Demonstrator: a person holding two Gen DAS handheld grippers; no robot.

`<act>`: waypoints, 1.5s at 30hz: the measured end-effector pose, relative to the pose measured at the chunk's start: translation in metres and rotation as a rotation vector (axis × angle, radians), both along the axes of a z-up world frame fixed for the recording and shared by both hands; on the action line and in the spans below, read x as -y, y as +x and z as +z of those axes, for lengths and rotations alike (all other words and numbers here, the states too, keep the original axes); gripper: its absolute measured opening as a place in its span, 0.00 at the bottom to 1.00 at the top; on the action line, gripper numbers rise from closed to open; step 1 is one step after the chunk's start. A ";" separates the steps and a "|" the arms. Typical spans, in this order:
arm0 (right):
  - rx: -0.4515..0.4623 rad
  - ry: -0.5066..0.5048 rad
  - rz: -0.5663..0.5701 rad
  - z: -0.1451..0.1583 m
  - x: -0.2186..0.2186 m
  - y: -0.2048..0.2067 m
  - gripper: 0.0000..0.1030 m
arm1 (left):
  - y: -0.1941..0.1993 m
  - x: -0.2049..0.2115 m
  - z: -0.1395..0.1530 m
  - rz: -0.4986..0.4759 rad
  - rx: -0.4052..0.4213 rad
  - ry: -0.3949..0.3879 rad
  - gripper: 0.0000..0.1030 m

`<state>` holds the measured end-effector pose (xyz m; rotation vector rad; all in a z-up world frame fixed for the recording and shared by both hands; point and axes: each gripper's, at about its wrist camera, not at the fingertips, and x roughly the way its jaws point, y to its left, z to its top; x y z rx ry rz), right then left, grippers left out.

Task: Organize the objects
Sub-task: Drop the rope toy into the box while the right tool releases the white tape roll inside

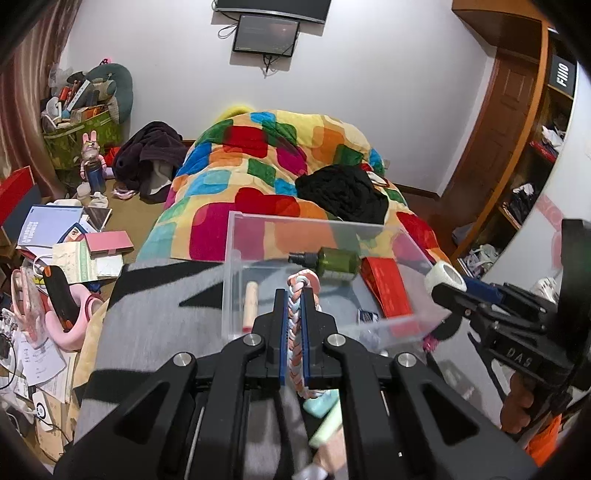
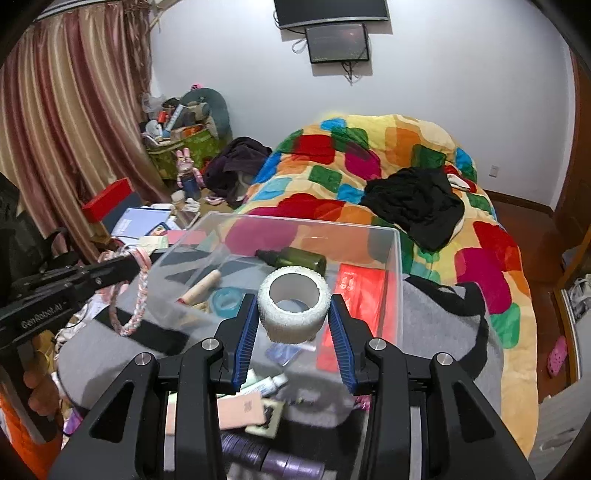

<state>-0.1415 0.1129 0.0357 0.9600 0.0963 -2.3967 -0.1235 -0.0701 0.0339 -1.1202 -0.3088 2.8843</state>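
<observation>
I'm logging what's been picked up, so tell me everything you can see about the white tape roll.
The white tape roll is a wide ring with a rough, woven-looking outer face and a smooth hollow core. The right gripper holds it between its blue-padded jaws, opening tilted up toward the camera, above the clear plastic box. Nothing else touches it.

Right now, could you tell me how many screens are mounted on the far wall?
2. A larger dark screen sits at the top, cut off by the frame edge; a smaller screen hangs directly below it, cables dangling. None appears hidden.
</observation>
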 end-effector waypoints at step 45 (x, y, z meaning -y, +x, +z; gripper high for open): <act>0.054 0.167 0.160 -0.042 -0.057 0.066 0.66 | 0.063 -0.047 -0.073 -0.210 0.196 -0.116 0.53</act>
